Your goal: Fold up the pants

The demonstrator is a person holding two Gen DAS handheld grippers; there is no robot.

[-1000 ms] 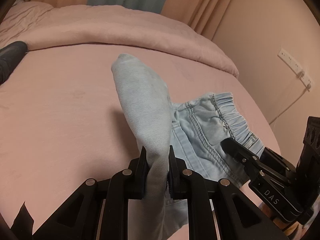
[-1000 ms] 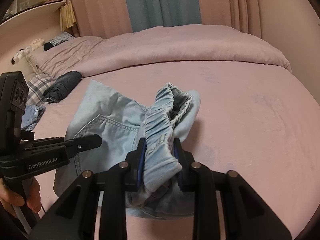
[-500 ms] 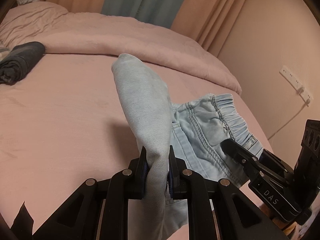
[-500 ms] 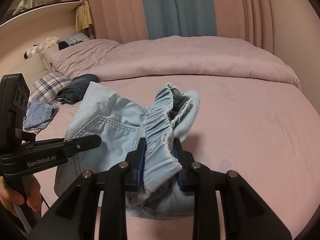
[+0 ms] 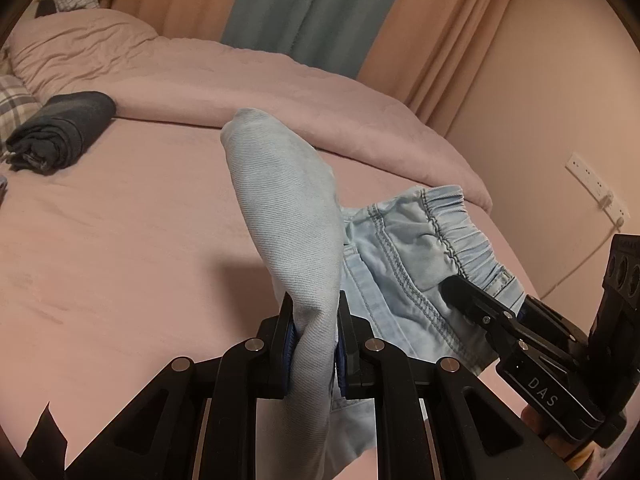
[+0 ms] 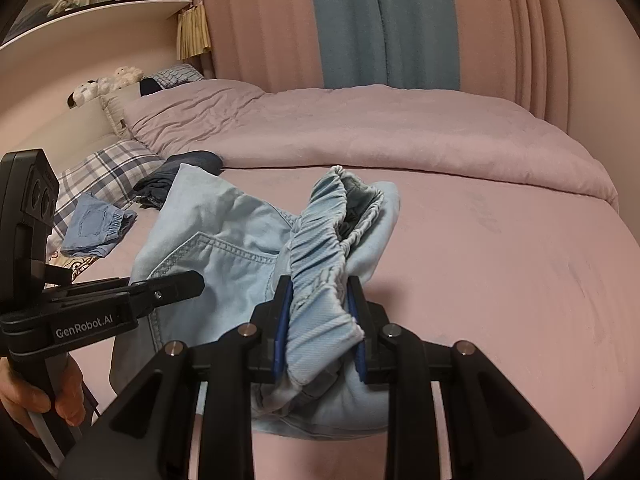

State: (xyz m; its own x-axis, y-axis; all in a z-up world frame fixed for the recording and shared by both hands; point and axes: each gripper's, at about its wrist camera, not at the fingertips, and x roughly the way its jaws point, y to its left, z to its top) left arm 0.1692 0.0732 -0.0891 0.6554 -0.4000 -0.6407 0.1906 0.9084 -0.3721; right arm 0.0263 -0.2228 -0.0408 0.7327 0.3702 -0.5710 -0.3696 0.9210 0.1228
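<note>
Both grippers hold the pants (image 5: 392,264) above the bed (image 5: 120,248).
Left gripper (image 5: 313,344) clamps plain denim, right gripper (image 6: 320,336) the elastic waistband — keep both level and taut, lower-centre of frame.

Left hand-held gripper (image 5: 313,342) clamped, right hand-held gripper (image 6: 319,330) clamped, side by side

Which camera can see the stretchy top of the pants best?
The right wrist view: the waistband sits front and centre, bunched between the right gripper fingers. The left wrist view shows it off to the side, partly behind that gripper.
</note>
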